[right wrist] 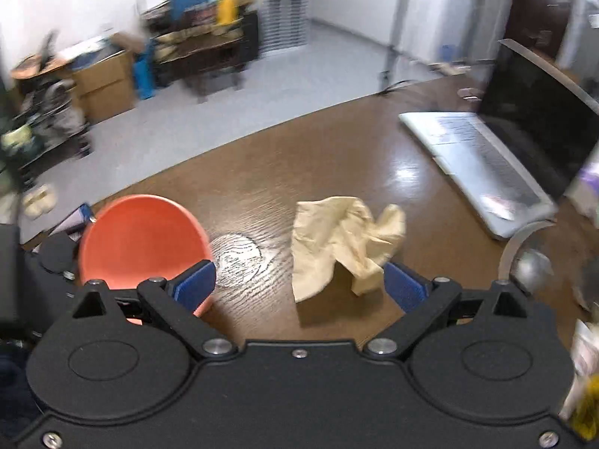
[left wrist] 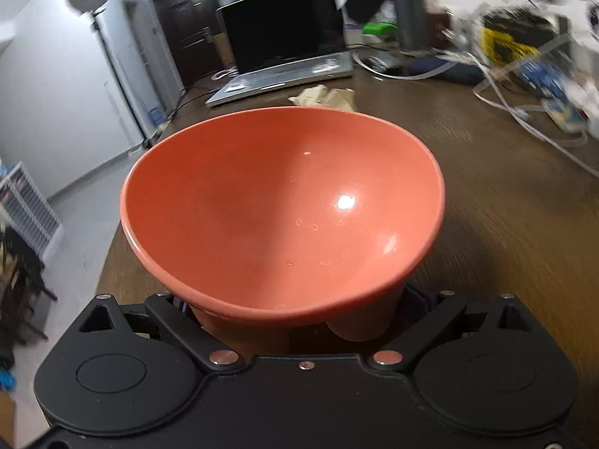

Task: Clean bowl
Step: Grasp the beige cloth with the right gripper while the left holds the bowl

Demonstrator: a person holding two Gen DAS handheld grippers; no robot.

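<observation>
The orange bowl [left wrist: 282,217] fills the left wrist view, tilted so its inside faces the camera, with a few pale ring-shaped marks and a bright glare spot on its inner wall. Its narrow base sits right at the left gripper [left wrist: 295,321], whose arms close in on either side of it; the fingertips themselves are hidden behind the bowl, so the grip looks like a pinch on the base, though the exact contact cannot be seen. In the right wrist view the bowl [right wrist: 144,247] is at the near left edge of the brown wooden table [right wrist: 374,142], with the black body of the left gripper [right wrist: 56,252] just beside it on the left. To the right of the bowl, apart from it, a crumpled beige cloth [right wrist: 337,247] lies on the table, with a pale smeared patch [right wrist: 237,256] on the wood between the two. The right gripper [right wrist: 299,284] hangs just above the table with its blue-padded fingers [right wrist: 196,284] spread wide and nothing between them; the cloth lies just ahead of the gap, its near corner close to the right-hand pad. Beyond the cloth, to the right of the bowl and well apart from it, stands an open laptop [right wrist: 486,149] with a dark screen. In the left wrist view the cloth [left wrist: 324,96] shows just past the bowl's far rim, the laptop [left wrist: 284,45] behind it, and a tangle of white cables [left wrist: 516,101] off to the bowl's right.
</observation>
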